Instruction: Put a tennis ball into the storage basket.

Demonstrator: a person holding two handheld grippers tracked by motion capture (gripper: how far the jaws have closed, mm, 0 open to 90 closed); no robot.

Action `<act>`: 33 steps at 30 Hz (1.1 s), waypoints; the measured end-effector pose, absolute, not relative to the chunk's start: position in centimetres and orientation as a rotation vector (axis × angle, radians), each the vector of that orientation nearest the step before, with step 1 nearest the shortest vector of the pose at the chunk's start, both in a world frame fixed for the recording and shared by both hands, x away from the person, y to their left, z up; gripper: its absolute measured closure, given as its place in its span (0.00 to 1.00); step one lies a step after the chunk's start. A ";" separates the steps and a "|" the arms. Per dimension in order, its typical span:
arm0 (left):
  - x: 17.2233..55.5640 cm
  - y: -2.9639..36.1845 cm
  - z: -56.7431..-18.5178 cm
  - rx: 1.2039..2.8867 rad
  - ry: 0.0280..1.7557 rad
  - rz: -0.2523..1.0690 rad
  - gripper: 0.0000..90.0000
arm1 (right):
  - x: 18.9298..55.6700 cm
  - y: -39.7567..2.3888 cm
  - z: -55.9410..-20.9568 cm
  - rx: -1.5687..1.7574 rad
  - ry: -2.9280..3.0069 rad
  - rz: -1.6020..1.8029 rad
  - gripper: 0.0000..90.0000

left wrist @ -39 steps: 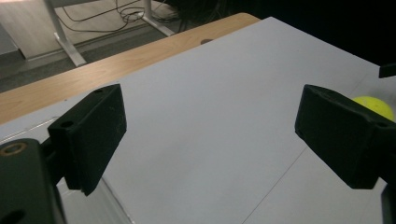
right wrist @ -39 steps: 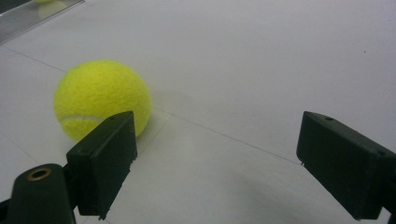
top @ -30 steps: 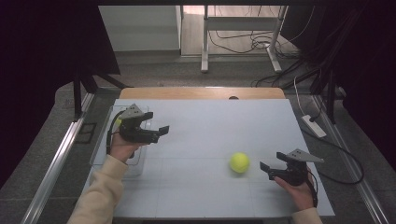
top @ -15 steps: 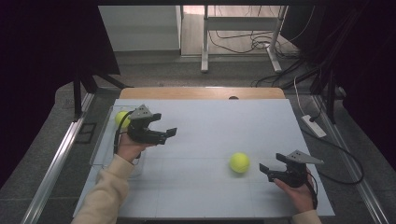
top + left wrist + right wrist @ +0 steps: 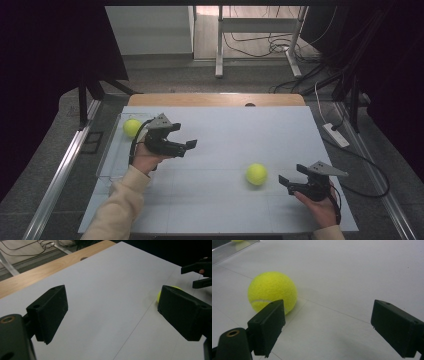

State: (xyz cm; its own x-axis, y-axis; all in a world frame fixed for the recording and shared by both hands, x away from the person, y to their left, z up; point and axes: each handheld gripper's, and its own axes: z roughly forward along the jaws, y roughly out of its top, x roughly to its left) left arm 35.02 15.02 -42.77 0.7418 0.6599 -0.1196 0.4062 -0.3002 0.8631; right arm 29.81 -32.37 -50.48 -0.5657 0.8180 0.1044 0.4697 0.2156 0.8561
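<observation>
**One ball in the tray, one left on the table**

Now the white table top (image 5: 225, 210) carries a clear, shallow plastic tray (image 5: 107, 165) at its left edge, with a fuzzy yellow tennis ball (image 5: 132, 127) lying in the tray's far corner. A second fuzzy yellow tennis ball (image 5: 256, 174) sits in the open on the right half of the table, well apart from the tray. Since a second ago the left gripper (image 5: 187, 146) has drifted away from the tray toward the middle of the table, its jaws spread wide and empty, so the first ball looks delivered. The right gripper (image 5: 286, 181) has kept its place just beside the loose ball; in the right gripper view its jaws stand wide apart with the ball ahead of them, untouched. That ball is probably the next pick.
</observation>
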 end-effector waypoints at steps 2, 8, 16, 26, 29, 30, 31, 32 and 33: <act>35.1 14.7 -42.9 1.947 0.807 0.310 0.11 | 29.8 -32.3 -50.5 1.192 2.129 1.291 0.14; 35.1 14.1 -43.2 1.958 0.795 0.291 0.11 | 29.9 -32.4 -50.6 1.194 2.130 1.290 0.14; 35.0 12.8 -43.6 1.975 0.771 0.263 0.11 | 29.9 -32.4 -50.6 1.194 2.129 1.287 0.14; 34.8 11.2 -44.0 1.993 0.747 0.231 0.11 | 29.9 -32.5 -50.6 1.194 2.127 1.285 0.14; 34.9 10.8 -44.2 1.998 0.738 0.216 0.11 | 30.0 -32.4 -50.6 1.195 2.128 1.286 0.14; 34.9 10.6 -44.2 2.001 0.736 0.213 0.11 | 30.0 -32.4 -50.6 1.194 2.129 1.286 0.14; 34.9 10.5 -44.3 2.003 0.732 0.212 0.11 | 30.0 -32.4 -50.6 1.192 2.129 1.285 0.14; 34.9 10.3 -44.3 2.002 0.728 0.208 0.11 | 30.0 -32.4 -50.6 1.193 2.129 1.285 0.14; 34.9 10.2 -44.3 2.003 0.726 0.206 0.11 | 30.0 -32.5 -50.6 1.194 2.127 1.286 0.14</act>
